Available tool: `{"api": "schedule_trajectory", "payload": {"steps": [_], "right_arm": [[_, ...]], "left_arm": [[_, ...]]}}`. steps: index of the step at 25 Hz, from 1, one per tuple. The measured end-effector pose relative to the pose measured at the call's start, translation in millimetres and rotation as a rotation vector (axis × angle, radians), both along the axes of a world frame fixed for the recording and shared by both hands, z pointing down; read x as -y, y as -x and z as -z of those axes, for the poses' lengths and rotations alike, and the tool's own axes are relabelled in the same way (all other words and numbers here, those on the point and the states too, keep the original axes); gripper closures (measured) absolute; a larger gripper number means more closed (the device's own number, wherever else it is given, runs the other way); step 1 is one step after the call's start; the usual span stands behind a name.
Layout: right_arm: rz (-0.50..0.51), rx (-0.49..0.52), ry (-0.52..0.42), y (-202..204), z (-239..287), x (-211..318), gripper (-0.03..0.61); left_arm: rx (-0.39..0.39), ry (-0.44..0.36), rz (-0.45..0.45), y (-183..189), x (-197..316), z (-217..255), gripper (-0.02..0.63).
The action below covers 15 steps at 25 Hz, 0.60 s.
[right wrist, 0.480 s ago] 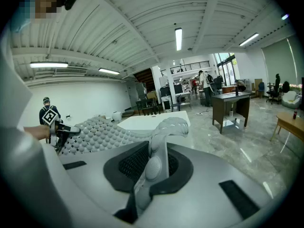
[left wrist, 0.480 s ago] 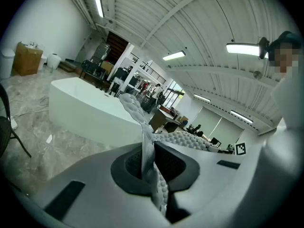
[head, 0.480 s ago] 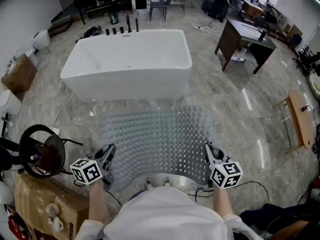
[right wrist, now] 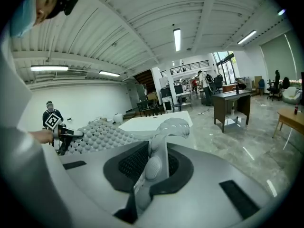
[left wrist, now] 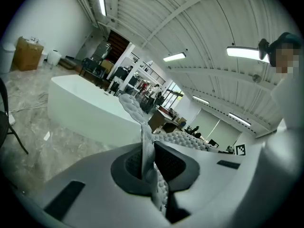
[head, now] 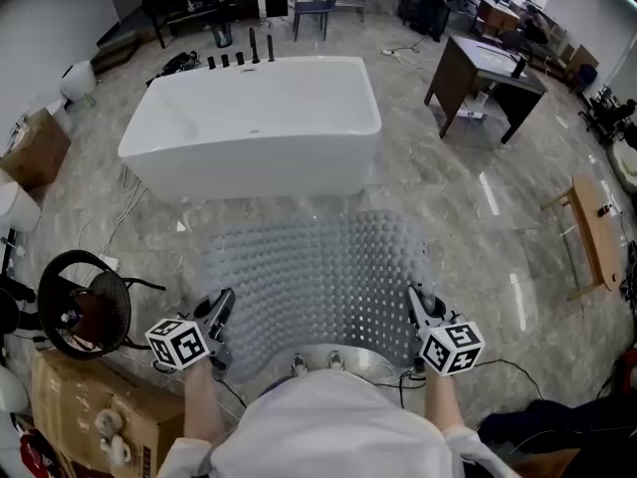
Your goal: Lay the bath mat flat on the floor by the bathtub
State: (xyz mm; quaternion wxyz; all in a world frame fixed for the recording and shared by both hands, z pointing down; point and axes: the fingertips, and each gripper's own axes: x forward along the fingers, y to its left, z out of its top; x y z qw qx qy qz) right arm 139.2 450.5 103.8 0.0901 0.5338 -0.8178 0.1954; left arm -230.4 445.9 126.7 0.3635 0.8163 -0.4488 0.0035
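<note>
We are spreading the translucent grey studded rubber bath mat across the middle of the frame, its far edge near the white rectangular bathtub above. Our left gripper and right gripper are pinching its near corners at lower left and lower right. Next, we judge, those corners need lowering onto the grey marble floor, then releasing.
</note>
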Motion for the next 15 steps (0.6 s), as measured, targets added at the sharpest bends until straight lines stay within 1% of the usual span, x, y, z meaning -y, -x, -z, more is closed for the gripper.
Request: {"api": "schedule_trajectory", "payload": {"steps": [5,8,15], "right_arm": [[-0.012,0.02,-0.014,9,0,0,0.54],[-0.03,0.01,-0.02,17,-5,0,0.54],[-0.077,-0.013,-0.024,32,-14,-2,0.54]], "left_arm": [[-0.01,-0.014,-0.002,7,3,-2,0.572],[-0.011,-0.027,-0.01,18,10,-4,0.572],[0.011,-0.047,-0.061,41,22,-8,0.572]]}}
